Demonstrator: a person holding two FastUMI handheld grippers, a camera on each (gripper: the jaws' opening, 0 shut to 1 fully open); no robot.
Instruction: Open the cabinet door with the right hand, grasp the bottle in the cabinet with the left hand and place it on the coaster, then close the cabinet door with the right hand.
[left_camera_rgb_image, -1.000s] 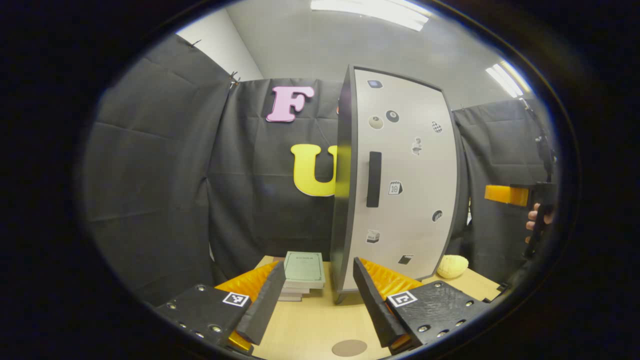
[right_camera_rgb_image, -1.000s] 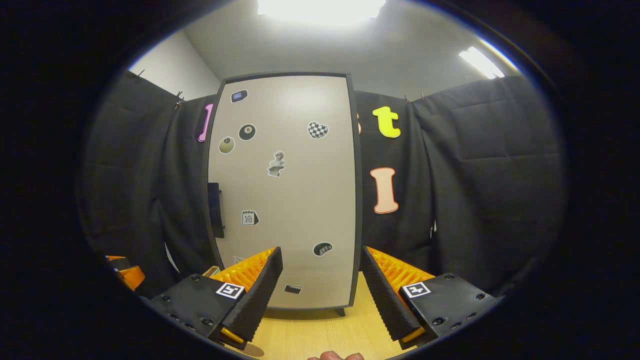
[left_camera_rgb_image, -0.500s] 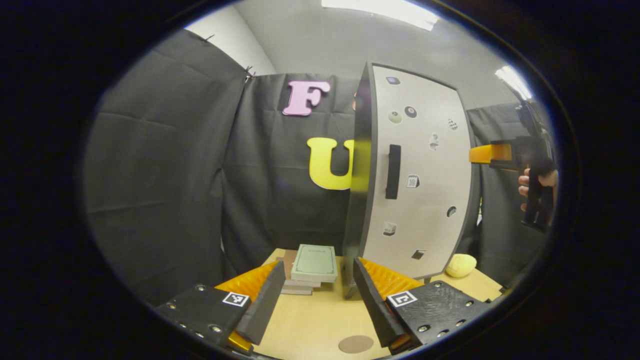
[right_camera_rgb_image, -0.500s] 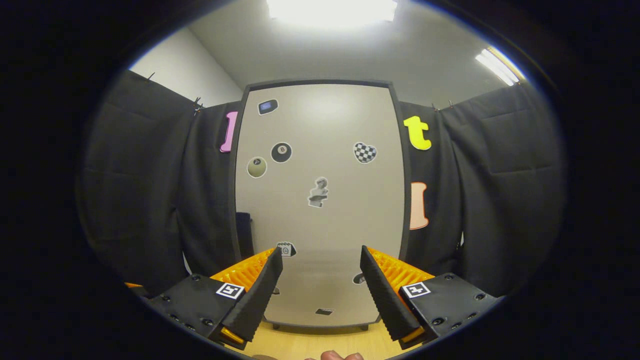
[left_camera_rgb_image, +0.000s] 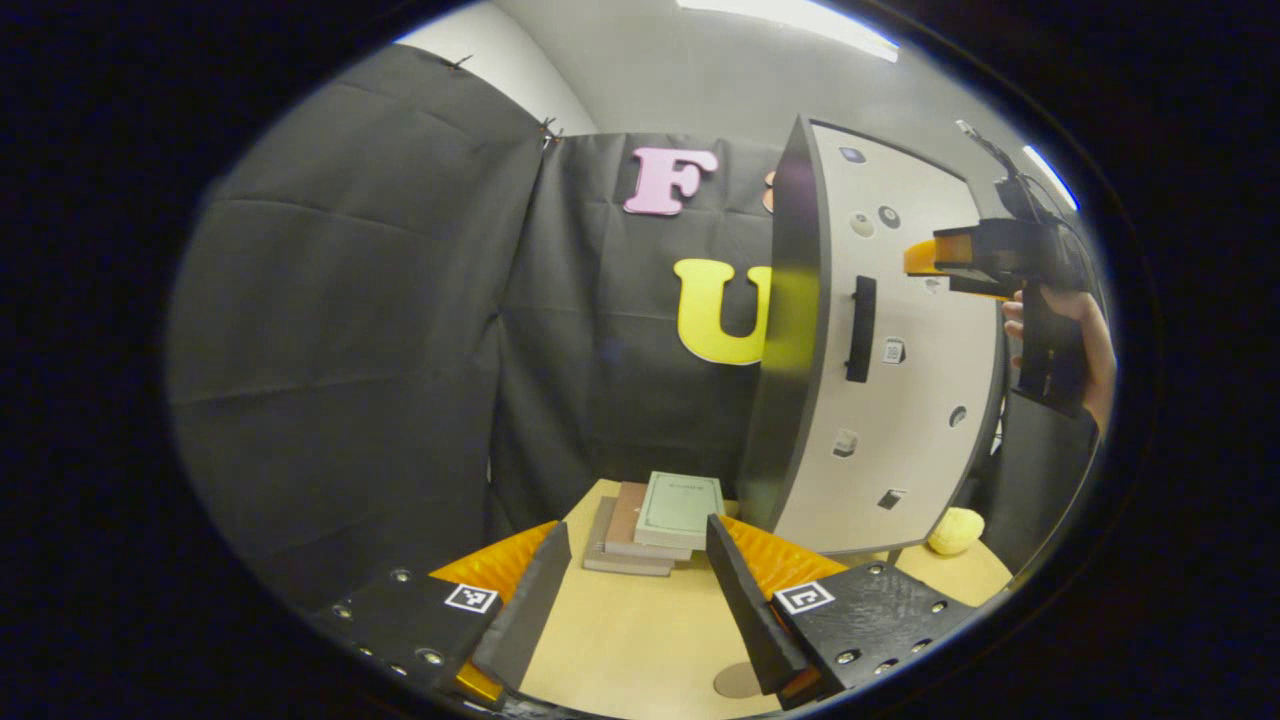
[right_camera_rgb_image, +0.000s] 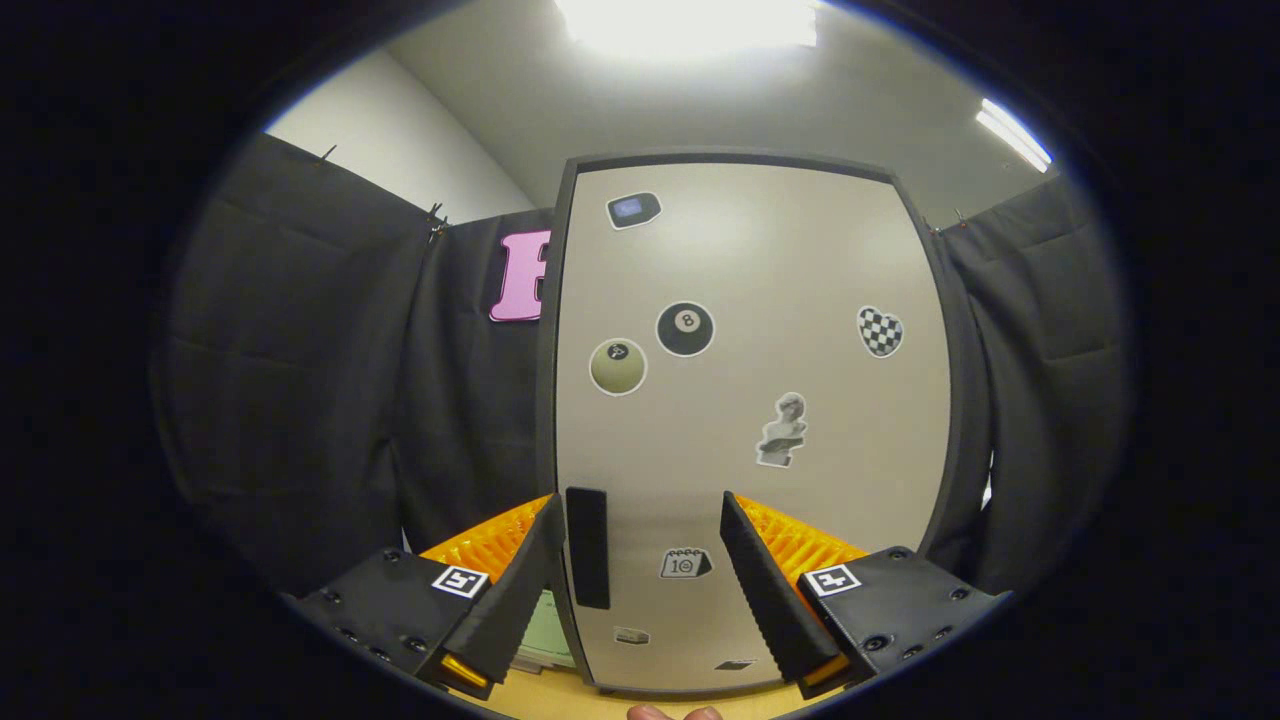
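Right gripper (right_camera_rgb_image: 640, 560) — jaws spread, empty — faces the shut cabinet door (right_camera_rgb_image: 750, 420); centre on the handle (right_camera_rgb_image: 587, 548) before closing.

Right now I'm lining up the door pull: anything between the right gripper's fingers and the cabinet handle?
Nothing: in the right gripper view the handle stands unobstructed by the right gripper.

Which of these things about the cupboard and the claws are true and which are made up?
1. The cabinet door is shut. True.
2. The right claw is squeezing the black handle. False: it is open, with the handle between its fingers.
3. A stack of books lies on the table beside the cabinet. True.
4. The left claw holds a bottle. False: it is open and empty.
5. A round coaster lies on the table. True.
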